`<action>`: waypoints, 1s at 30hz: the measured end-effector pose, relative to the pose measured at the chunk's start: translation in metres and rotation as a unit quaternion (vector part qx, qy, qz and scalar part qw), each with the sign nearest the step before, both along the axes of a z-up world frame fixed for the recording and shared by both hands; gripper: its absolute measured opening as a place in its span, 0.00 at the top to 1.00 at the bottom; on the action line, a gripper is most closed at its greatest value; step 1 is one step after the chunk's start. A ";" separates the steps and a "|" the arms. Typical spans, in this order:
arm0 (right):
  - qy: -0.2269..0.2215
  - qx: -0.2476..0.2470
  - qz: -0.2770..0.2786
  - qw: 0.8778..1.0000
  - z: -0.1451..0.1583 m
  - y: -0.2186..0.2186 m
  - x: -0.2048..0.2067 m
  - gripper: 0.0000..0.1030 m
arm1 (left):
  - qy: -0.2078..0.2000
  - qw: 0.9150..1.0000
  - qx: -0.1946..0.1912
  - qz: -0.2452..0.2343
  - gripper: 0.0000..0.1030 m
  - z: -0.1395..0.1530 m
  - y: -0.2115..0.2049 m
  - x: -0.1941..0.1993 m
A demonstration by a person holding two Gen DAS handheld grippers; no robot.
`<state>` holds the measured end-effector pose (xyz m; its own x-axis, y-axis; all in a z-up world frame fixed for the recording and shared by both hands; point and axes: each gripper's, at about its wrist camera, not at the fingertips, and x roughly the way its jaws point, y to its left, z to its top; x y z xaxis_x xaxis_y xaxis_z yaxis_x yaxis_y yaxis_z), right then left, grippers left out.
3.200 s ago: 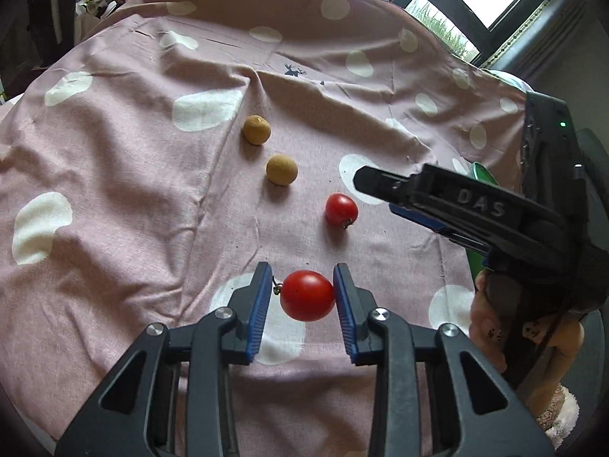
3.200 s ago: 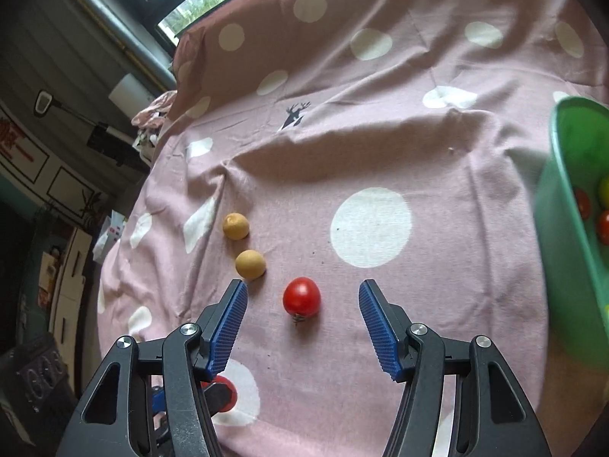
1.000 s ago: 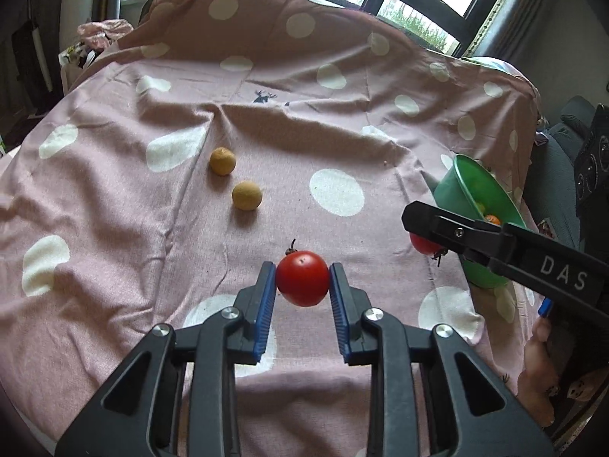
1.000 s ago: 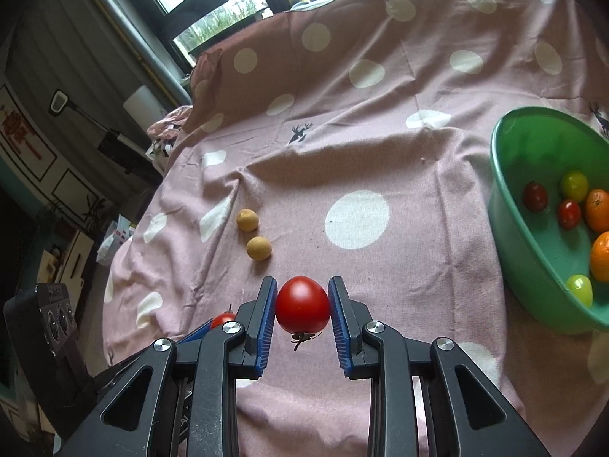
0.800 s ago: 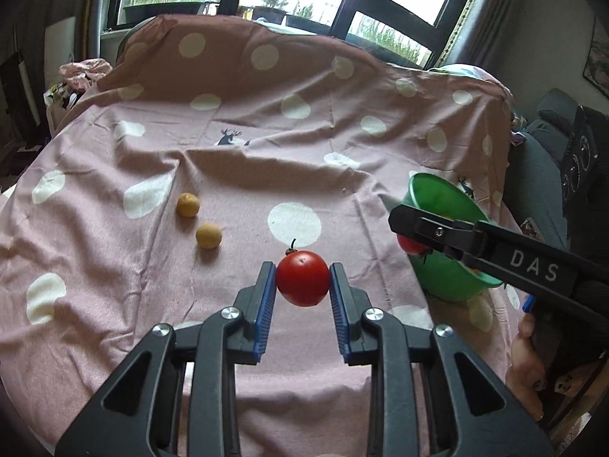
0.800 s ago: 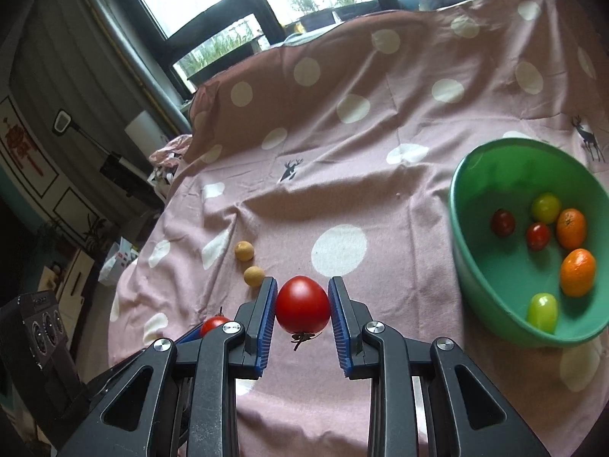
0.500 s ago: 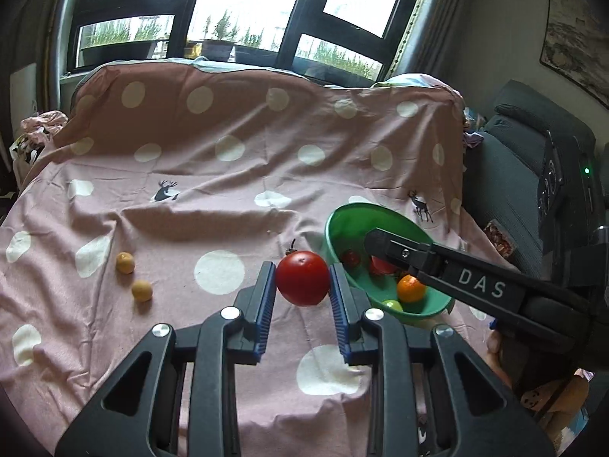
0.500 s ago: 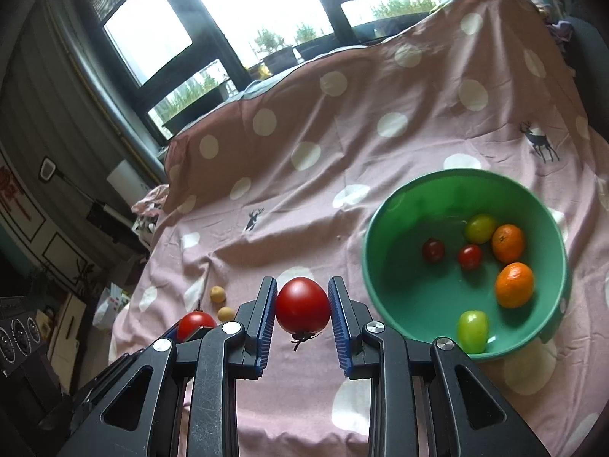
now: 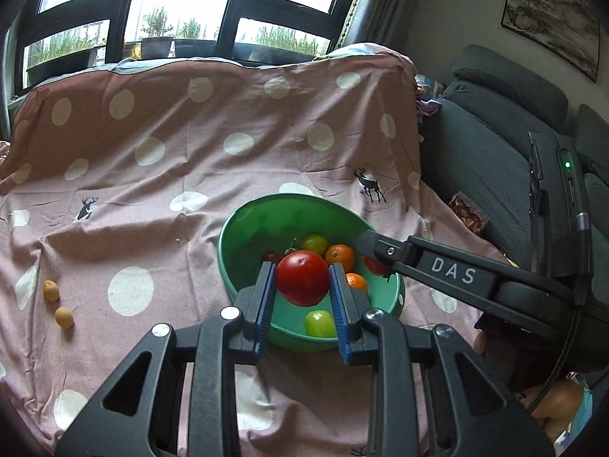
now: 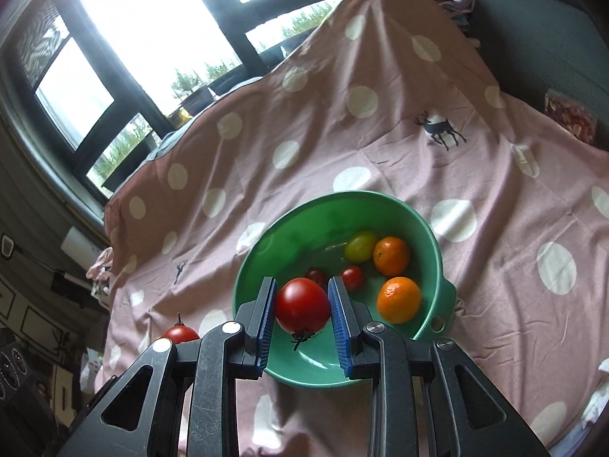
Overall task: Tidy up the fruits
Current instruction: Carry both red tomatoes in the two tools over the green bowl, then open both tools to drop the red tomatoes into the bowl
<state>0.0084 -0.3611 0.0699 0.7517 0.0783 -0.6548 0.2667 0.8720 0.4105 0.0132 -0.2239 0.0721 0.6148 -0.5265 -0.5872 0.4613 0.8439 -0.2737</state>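
Observation:
My left gripper [image 9: 302,283] is shut on a red tomato [image 9: 302,282] and holds it above the near side of a green bowl [image 9: 243,228]. My right gripper [image 10: 302,304] is shut on another red tomato [image 10: 302,304], also held over the green bowl [image 10: 266,251]. The right gripper reaches over the bowl's right rim in the left wrist view [image 9: 375,257]. The left-held tomato shows at the lower left of the right wrist view [image 10: 180,333]. The bowl holds two oranges [image 10: 392,255], green tomatoes [image 10: 359,245] and small red tomatoes [image 10: 352,277]. Two small tan fruits [image 9: 51,290] lie on the cloth at the left.
The table is covered by a pink cloth with white dots [image 9: 171,175]. A dark grey sofa [image 9: 491,137] stands to the right. Windows [image 9: 171,3] run along the far side.
Both grippers have lifted their tomatoes off the cloth and carried them to the right, from beside the tan fruits to above the green bowl. Both stay shut.

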 end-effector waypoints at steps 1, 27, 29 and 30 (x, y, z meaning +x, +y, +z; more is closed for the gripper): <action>0.003 0.003 -0.003 1.000 -0.002 -0.003 0.001 0.71 | 0.006 1.000 -0.001 -0.004 0.73 -0.003 -0.003 0.003; 0.077 0.033 -0.022 0.996 -0.042 -0.030 0.020 0.71 | 0.091 0.995 0.028 -0.031 0.73 -0.053 -0.051 0.037; 0.081 0.031 -0.024 0.996 -0.043 -0.031 0.021 0.71 | 0.094 0.995 0.028 -0.031 0.72 -0.055 -0.051 0.038; 0.082 0.030 -0.025 0.996 -0.044 -0.031 0.021 0.71 | 0.095 0.995 0.029 -0.031 0.72 -0.056 -0.051 0.039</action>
